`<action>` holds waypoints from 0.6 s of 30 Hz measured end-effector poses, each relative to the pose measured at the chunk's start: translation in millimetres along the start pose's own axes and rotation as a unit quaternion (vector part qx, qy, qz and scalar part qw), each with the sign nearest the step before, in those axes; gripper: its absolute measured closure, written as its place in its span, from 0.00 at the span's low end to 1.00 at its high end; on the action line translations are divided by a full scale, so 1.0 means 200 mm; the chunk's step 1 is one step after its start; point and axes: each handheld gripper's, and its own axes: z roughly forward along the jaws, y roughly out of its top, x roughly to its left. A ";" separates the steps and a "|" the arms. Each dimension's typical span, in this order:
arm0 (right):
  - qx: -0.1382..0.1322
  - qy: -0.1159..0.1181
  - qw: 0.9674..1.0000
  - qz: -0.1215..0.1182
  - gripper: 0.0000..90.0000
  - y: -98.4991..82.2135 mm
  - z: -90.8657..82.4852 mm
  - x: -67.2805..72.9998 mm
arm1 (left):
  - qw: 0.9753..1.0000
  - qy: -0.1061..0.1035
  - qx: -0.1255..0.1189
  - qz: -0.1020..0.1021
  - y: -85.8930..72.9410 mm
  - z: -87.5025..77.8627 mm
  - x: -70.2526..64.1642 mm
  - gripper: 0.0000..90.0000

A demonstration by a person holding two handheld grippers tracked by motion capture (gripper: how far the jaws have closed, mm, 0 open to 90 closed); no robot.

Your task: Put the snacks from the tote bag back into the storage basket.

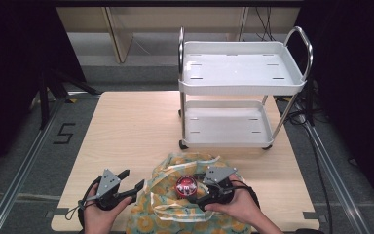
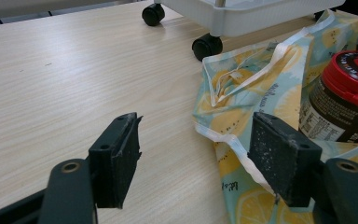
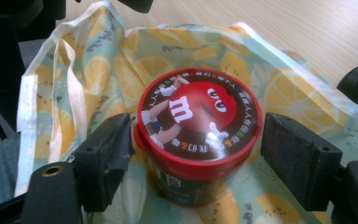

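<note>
Sitting between open right tool jaws: red-lidded jar.

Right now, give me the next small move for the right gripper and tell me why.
Probably close the right gripper on the red-lidded candy tub. Its jaws stand open on either side of the lid; one touches the rim, the other leaves a gap. The tub sits on the lemon-print bag, so nothing is gripped yet.
</note>
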 end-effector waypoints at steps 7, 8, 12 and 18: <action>0.014 0.004 1.000 0.002 0.28 0.00 0.05 0.00 | 1.000 0.003 0.002 -0.001 0.00 0.00 0.00 0.36; 0.016 0.001 1.000 0.001 0.27 0.00 0.05 -0.01 | 1.000 0.003 0.002 0.000 0.00 0.00 0.00 0.36; 0.023 0.002 1.000 0.002 0.27 0.00 0.07 -0.01 | 1.000 0.001 0.003 0.004 0.00 0.00 0.00 0.36; 0.030 -0.002 1.000 -0.004 0.27 0.01 0.10 0.00 | 1.000 0.002 0.004 0.003 0.00 0.00 0.00 0.36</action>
